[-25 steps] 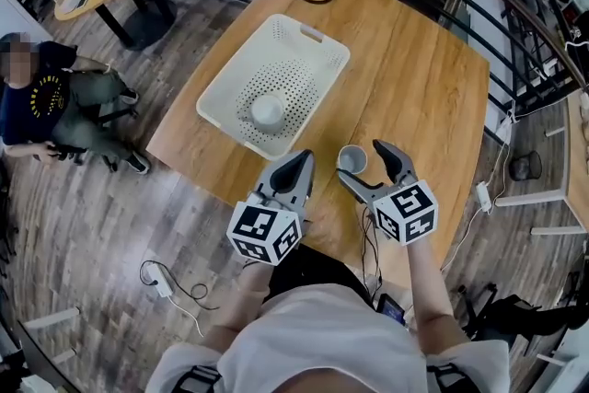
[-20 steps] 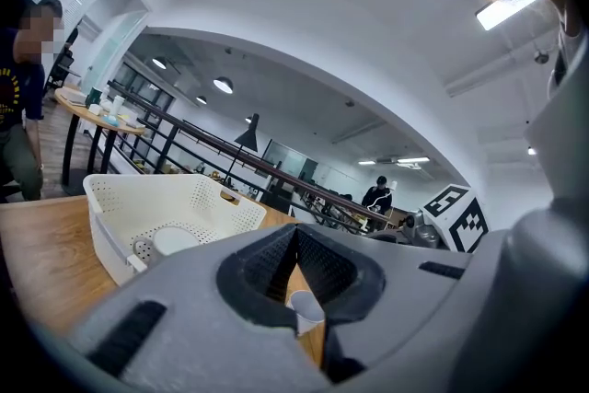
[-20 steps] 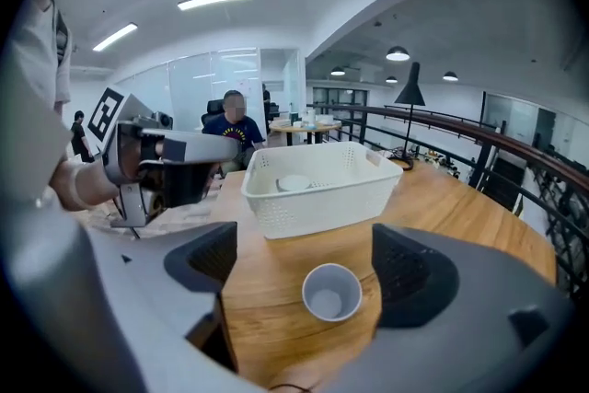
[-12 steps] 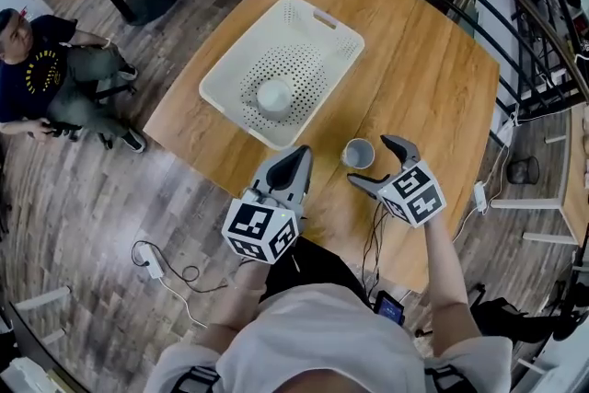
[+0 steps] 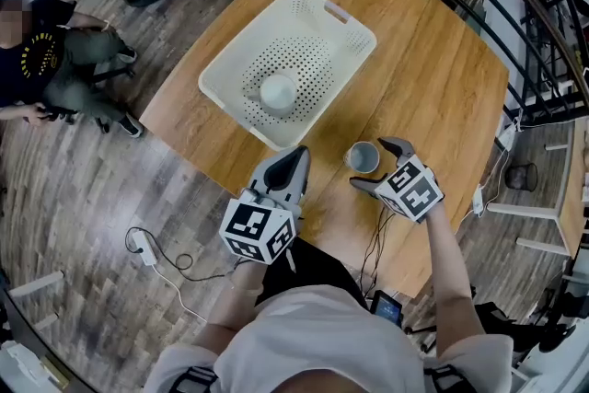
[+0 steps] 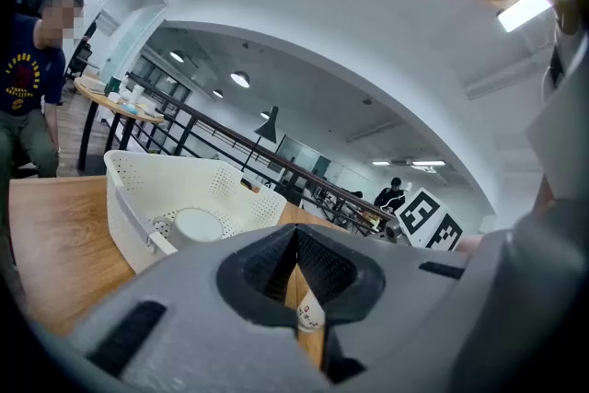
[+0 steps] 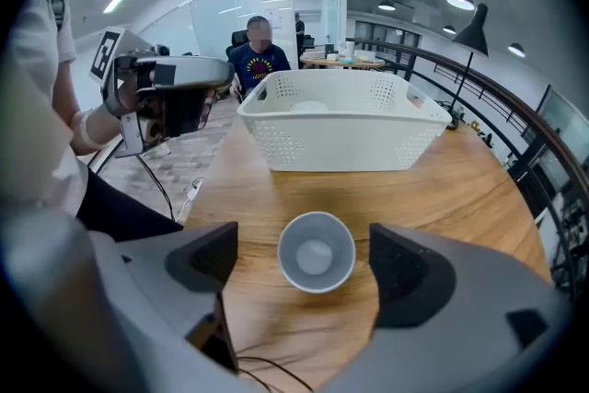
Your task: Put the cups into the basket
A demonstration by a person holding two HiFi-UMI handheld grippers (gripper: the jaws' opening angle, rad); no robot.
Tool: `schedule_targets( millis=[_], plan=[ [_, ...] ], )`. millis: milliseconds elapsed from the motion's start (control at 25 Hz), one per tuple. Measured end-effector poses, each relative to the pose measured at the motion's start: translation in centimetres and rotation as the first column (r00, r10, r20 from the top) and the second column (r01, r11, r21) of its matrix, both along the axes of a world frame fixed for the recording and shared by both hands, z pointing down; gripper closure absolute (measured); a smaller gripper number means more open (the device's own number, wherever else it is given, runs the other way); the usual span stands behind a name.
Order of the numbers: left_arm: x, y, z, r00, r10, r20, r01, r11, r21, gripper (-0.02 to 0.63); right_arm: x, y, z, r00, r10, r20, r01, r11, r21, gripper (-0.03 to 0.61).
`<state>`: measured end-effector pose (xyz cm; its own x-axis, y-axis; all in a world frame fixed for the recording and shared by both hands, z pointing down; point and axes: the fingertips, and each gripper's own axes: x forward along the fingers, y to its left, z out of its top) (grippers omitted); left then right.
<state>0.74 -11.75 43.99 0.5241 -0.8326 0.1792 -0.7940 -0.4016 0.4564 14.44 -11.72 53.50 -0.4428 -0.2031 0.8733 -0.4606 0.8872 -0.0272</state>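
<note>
At table [image 5: 442,78] front: right gripper [image 5: 371,164] lowered, jaws just widened astride cup [image 5: 363,156], untouched; left gripper [image 5: 300,154] closed.

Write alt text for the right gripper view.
The right tool, jaws just opened wide, frames an upright empty white cup on the wooden table without touching it. Behind stands a white perforated basket; the left tool shows at the left.

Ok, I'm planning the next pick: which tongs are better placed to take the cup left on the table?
Right. The right tongs have just opened wide and straddle the cup, not yet touching it. The left tongs are shut and sit off to its side, by the basket.
</note>
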Motion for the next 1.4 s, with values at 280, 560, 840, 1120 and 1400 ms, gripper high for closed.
schedule_targets(
  millis=[280, 560, 840, 1120, 1400],
  plan=[
    [-0.5, -0.7, 0.3, 1.0, -0.009, -0.016, 0.009, 1.0, -0.003, 0.606, 0.1, 0.0, 2.1, 0.997, -0.047, -0.054, 0.043, 0.996, -0.074, 0.15],
    [-0.5, -1.4, 0.6, 1.0, -0.017, -0.023, 0.016, 1.0, -0.011, 0.606, 0.1, -0.1, 3.7, 0.994, -0.061, -0.087, 0.049, 0.99, -0.134, 0.15],
    [-1.0, -1.7, 0.9, 0.999, -0.035, -0.028, 0.034, 0.999, -0.019, 0.606, -0.1, -0.4, 5.5, 0.988, -0.081, -0.132, 0.062, 0.988, -0.14, 0.152],
    [-1.1, -1.6, 0.9, 0.998, -0.045, -0.031, 0.045, 0.999, -0.018, 0.606, -0.2, -0.8, 5.5, 0.973, -0.114, -0.202, 0.097, 0.991, -0.094, 0.159],
    [-1.3, -1.6, 1.1, 0.998, -0.048, -0.033, 0.047, 0.999, -0.021, 0.606, 0.0, -0.7, 6.1, 0.985, -0.078, -0.156, 0.059, 0.99, -0.126, 0.207]
  ],
)
